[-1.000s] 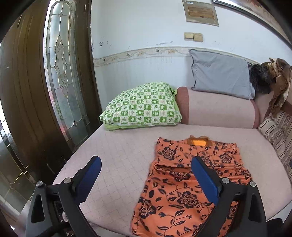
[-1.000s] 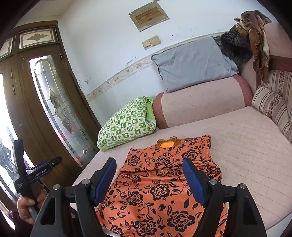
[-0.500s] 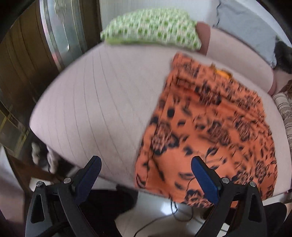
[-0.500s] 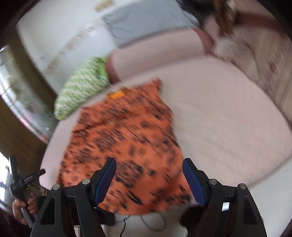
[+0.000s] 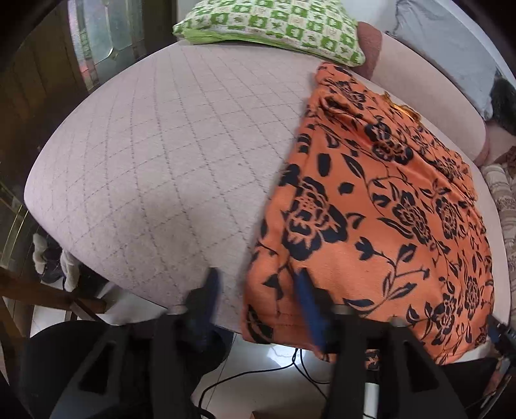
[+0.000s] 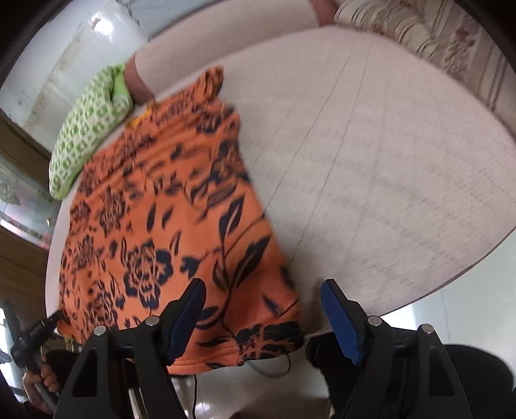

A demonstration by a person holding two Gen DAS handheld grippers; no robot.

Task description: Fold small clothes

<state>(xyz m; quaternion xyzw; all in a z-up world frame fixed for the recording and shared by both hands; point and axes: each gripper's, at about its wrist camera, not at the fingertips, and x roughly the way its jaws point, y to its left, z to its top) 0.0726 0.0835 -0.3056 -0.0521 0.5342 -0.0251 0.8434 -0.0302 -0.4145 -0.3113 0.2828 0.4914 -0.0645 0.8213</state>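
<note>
Since a second ago both grippers have dropped and tipped forward, so the wall and back cushions that filled the views have given way to the near edge of the pink quilted seat (image 5: 154, 167) and the floor below it. The orange floral dress (image 5: 380, 206) lies flat on that seat, its long axis running away from the person: neckline far, toward the green checked pillow (image 5: 274, 25), and hem at the near edge, drooping slightly over it. The left gripper (image 5: 258, 303) sits at the hem's left corner; its jaws are closing, one finger blurred over bare seat and the other over the cloth, so the corner's edge lies between them, though no pinch is visible yet. The right gripper (image 6: 262, 317) is at the hem's right corner, its jaws narrowing only a little and spread wide; the corner hangs between them, nearer the left-hand finger in that view, with neither pad pressing it. Each hand is thus nearest its own corner, and the garment stretches straight ahead from both. My judgement is that the coming move is a pinch on both corners, then a carry along that axis toward the neckline.
</note>
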